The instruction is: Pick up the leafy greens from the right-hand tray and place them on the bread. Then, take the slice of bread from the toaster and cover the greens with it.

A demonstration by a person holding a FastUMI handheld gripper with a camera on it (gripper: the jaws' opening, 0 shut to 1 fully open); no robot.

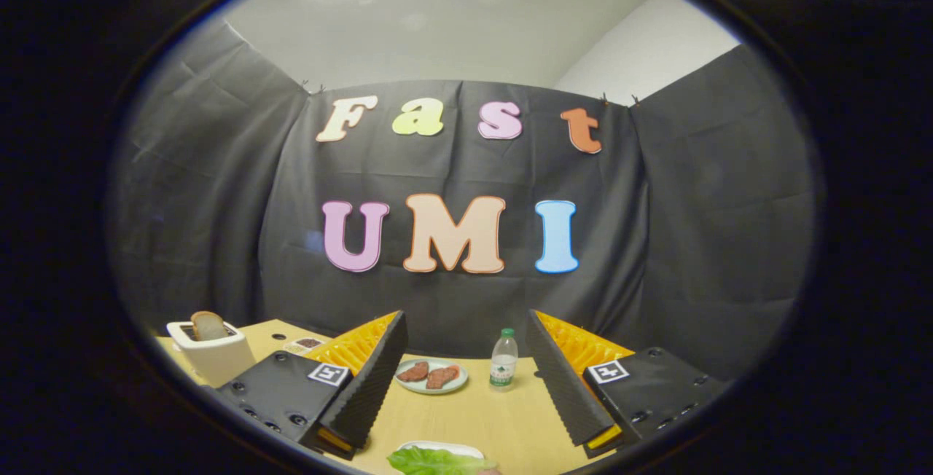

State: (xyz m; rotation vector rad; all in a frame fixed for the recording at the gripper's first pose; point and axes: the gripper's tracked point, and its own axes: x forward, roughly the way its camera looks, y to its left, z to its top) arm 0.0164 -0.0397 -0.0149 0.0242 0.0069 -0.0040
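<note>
Gripper [466, 387] spread wide, nothing held, raised above the table [503, 417].

Leafy greens [437, 462] lie on a white plate [444, 448], low between the fingers, possibly already on bread (cut off, hard to tell). Toaster [211, 351] with its bread slice [208, 326] stands beyond the left finger.

The gripper [466, 380] stands open over bare table [503, 417]; beyond its fingers, a plate of meat [431, 376] and water bottle [504, 360] block the way.
</note>
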